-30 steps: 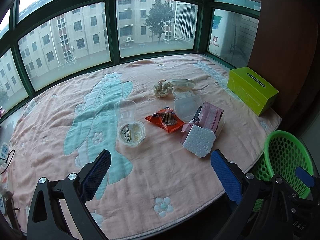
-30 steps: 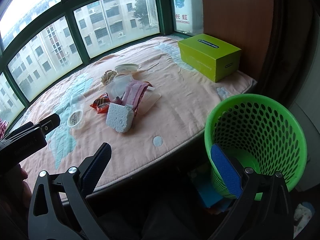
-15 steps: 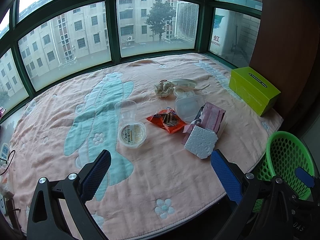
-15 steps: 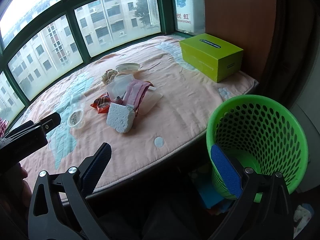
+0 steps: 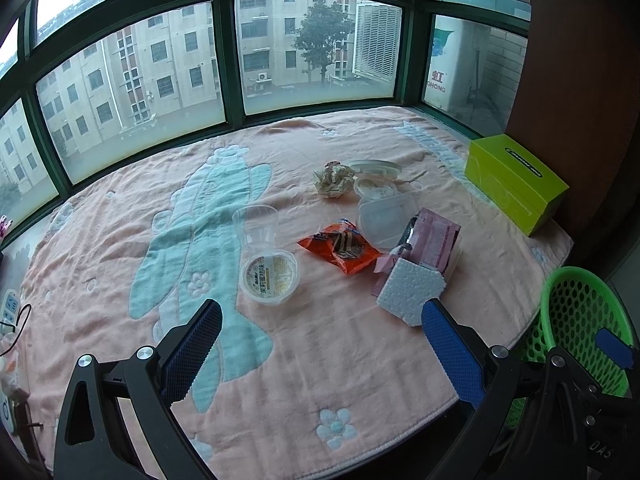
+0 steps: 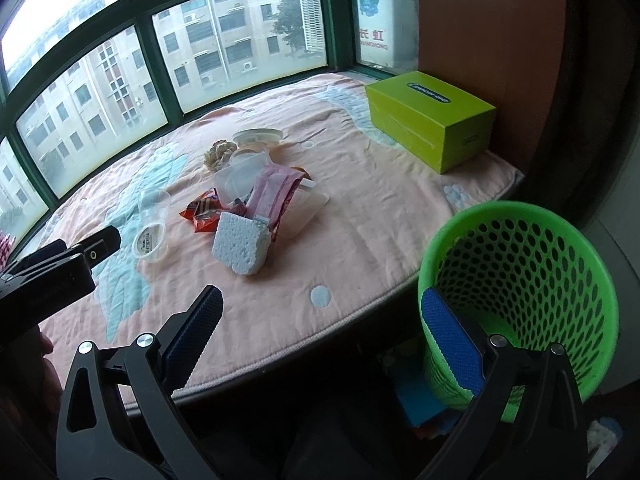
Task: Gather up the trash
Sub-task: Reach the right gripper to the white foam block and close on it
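Observation:
Trash lies in a cluster on the pink blanket: a white foam block, an orange snack wrapper, a pink packet, clear plastic tubs, a sealed pudding cup, an empty clear cup and crumpled paper. A green mesh bin stands beside the platform's right edge. My left gripper hovers open over the blanket, short of the trash. My right gripper is open at the platform's edge, its right finger against the bin.
A lime-green tissue box sits at the right by a brown wall. Green-framed windows curve around the far side. A power strip and cable lie at the left edge. The left gripper's body shows in the right wrist view.
Both views have crept slightly forward and up over the blanket; the trash sits a little lower in each frame. Neither gripper has changed its opening.

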Motion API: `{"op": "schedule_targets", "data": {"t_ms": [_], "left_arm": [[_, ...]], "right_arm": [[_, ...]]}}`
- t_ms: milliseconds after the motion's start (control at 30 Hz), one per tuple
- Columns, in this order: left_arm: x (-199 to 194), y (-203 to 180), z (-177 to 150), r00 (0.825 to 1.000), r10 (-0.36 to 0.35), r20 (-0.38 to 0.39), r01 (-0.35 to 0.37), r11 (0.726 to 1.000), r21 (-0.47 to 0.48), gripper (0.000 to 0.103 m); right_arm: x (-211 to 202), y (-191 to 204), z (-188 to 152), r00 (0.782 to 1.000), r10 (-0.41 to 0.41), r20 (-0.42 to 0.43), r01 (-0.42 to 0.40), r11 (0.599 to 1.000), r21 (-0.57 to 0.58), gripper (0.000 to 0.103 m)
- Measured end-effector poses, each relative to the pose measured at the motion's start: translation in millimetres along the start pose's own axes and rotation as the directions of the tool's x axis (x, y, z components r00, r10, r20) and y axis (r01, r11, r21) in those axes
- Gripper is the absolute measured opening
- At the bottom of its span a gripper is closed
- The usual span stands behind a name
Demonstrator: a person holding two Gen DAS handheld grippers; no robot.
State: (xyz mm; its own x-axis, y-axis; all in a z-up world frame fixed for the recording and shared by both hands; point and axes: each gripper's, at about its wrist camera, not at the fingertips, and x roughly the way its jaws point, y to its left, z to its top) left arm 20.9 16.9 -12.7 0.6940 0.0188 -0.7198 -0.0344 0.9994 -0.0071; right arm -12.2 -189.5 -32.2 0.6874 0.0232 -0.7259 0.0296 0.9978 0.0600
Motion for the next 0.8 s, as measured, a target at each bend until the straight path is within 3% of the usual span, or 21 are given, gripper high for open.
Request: {"op": "schedule_targets", "data": {"t_ms": [467,800], "left_arm": [[18.3,20.1,21.9,0.998,0.058,0.025,-0.057,0.998,-0.038,0.097],[39.1,46.3,36.8,0.994,0.106,0.029,-0.103,0.99,-0.094,0.097]], "right_arm": [[28.7,16.5,20.9,0.999,0.032,0.007,-0.031,0.998,-0.057,0.098],[63.6,32.2,31.9,0.997,0.069,-0.032,-0.071,0.996,-0.062,0.098]]}}
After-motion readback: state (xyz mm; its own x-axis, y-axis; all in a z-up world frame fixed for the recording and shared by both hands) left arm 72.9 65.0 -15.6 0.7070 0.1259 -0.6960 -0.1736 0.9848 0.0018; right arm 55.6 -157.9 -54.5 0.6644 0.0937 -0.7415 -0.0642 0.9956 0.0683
